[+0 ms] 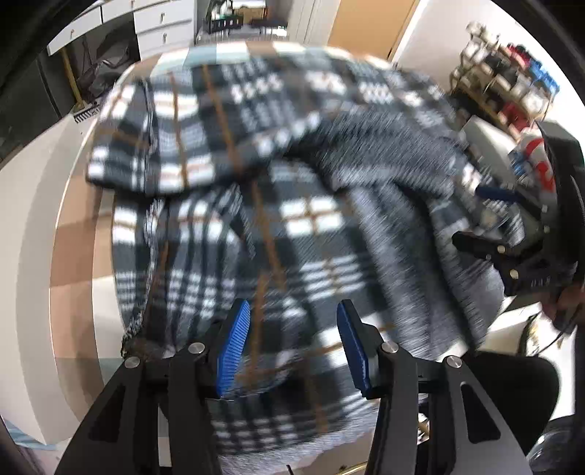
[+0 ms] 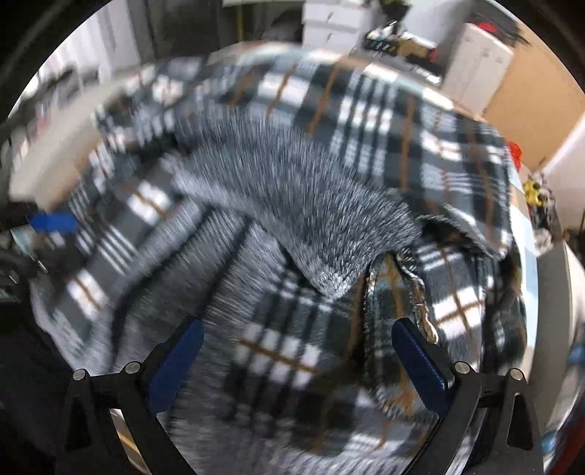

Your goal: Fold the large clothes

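Note:
A large plaid garment [image 1: 226, 146] in dark grey, white and tan lies crumpled on a table, with a plain grey fleece lining [image 1: 395, 190] turned out at the right. It fills the right wrist view too [image 2: 395, 153], its grey lining [image 2: 292, 190] bunched across the middle. My left gripper [image 1: 292, 347] is open just above the cloth near its front edge, holding nothing. My right gripper [image 2: 296, 369] is open wide over the plaid cloth, empty. It also shows in the left wrist view at the right edge [image 1: 504, 219]. Both views are motion-blurred.
The table [image 1: 73, 226] has a tan and white top with a rounded white edge at the left. White drawers [image 1: 161, 29] stand at the back. A shelf of shoes [image 1: 512, 84] stands at the right. White cabinets [image 2: 479, 65] and a brown panel [image 2: 530, 109] stand behind.

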The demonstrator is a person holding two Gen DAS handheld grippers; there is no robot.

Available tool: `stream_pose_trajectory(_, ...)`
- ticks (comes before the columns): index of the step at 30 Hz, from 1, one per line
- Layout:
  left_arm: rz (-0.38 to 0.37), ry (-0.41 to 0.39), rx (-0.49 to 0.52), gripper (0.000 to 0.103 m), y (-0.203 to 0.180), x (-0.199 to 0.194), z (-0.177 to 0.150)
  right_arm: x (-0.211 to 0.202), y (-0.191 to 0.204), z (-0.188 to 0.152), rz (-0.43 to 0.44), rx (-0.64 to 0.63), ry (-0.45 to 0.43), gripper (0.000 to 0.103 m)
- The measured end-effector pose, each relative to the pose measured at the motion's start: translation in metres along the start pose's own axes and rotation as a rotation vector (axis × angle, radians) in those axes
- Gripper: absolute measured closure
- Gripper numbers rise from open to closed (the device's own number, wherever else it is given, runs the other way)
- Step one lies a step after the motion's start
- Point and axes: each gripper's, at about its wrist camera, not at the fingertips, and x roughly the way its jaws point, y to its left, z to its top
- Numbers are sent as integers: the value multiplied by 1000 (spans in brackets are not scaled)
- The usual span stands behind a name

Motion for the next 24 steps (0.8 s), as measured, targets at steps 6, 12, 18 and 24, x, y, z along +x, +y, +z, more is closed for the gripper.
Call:
stream_pose_trajectory(6, 41, -103, 60, 59, -10, -32, 63, -59, -3, 24, -13, 83, -142, 0)
stream_pose_trajectory(12, 226, -120, 69, 58, 9, -5, 139, -33, -44, 120, -190, 8, -96, 0)
stream_pose_trajectory(18, 23, -2, 9, 58, 15, 60, 197, 35, -88, 193, 56, 167, -37, 0)
stream_pose_trajectory(24, -165, 146, -74, 49, 25, 116, 206, 143, -134, 207, -51, 304, 283, 0)
